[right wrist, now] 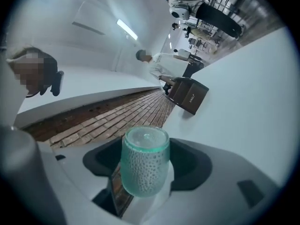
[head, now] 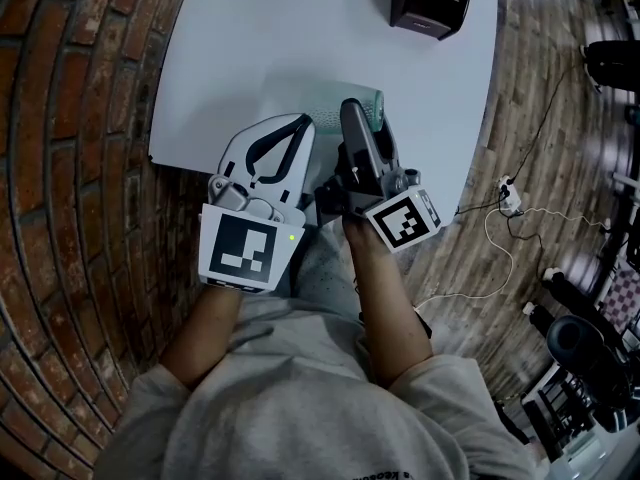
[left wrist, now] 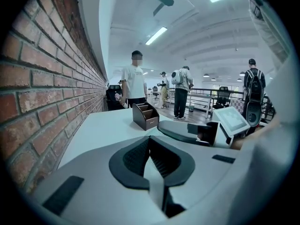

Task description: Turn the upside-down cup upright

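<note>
My right gripper (head: 352, 118) has its jaws squeezed on the green cup (right wrist: 145, 161). The cup sits right between them, tipped over sideways. My left gripper (left wrist: 151, 156) waits just beside it, with its jaws pressed together and nothing in them. The cup is round and bumpy, so I think it might slip out if I twist too fast. If I let go before its bottom is flat on the table (head: 280, 28), it could tip over and roll.
</note>
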Demonstrator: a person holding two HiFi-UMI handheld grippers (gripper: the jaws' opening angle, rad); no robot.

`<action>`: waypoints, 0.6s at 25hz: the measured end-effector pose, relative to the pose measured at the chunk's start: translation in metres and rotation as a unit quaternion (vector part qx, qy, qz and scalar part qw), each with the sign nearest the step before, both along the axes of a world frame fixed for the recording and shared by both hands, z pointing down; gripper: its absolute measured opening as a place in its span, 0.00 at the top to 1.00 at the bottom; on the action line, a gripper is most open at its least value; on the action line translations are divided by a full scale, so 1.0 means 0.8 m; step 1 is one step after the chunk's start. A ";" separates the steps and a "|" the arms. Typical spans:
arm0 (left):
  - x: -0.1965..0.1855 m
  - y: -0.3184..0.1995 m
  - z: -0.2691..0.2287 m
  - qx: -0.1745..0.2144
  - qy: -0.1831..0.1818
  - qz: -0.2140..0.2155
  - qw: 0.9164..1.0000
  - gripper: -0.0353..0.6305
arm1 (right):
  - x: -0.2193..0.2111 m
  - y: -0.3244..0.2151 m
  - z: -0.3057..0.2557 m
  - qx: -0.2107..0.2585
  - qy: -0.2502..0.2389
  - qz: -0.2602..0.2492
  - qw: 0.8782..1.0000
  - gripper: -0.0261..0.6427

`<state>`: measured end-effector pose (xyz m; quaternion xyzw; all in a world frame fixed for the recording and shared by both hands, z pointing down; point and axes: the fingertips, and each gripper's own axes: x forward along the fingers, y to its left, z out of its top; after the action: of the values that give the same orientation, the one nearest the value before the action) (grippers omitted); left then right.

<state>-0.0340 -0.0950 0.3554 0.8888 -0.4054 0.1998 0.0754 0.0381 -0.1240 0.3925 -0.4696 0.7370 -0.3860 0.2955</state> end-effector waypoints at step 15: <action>-0.004 0.001 0.004 -0.036 0.030 -0.002 0.999 0.90 | -0.003 0.001 -0.007 0.030 -0.081 -0.015 0.996 0.49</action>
<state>-0.0370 -0.0946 0.3588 0.8905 -0.3970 0.1875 0.1198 0.0355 -0.1236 0.3869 -0.4162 0.7291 -0.4047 0.3626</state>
